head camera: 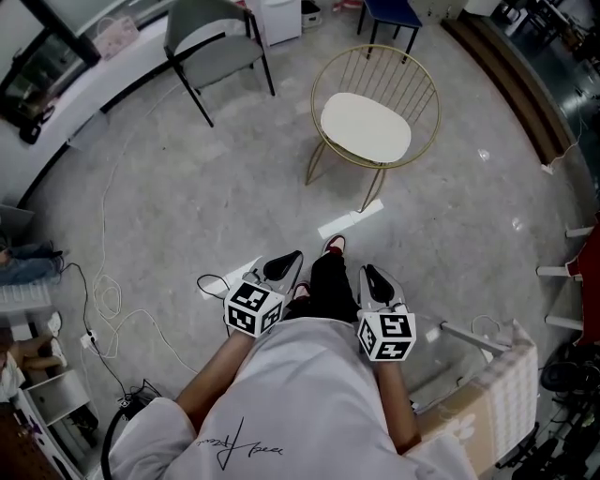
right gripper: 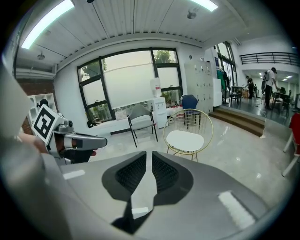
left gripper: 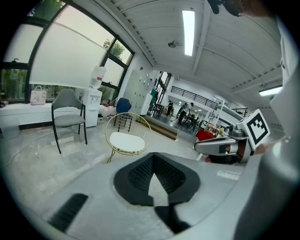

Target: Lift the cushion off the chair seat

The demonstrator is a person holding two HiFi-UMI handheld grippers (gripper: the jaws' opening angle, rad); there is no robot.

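A white oval cushion [head camera: 366,127] lies on the seat of a gold wire chair [head camera: 424,75] that stands on the grey floor ahead of me. Both grippers are held low near my body, well short of the chair. My left gripper [head camera: 292,255] is shut with nothing in it; in the left gripper view its jaws [left gripper: 153,154] meet at the tips and the cushion [left gripper: 125,141] shows beyond them. My right gripper [head camera: 367,270] stands slightly open and empty; the right gripper view shows a narrow gap [right gripper: 149,153] with the cushion [right gripper: 185,139] farther off to the right.
A grey chair [head camera: 211,42] stands at the back left and a blue chair [head camera: 389,14] behind the gold one. Cables [head camera: 108,300] trail over the floor at left. A white strip [head camera: 350,219] lies on the floor. A box [head camera: 487,394] sits at lower right.
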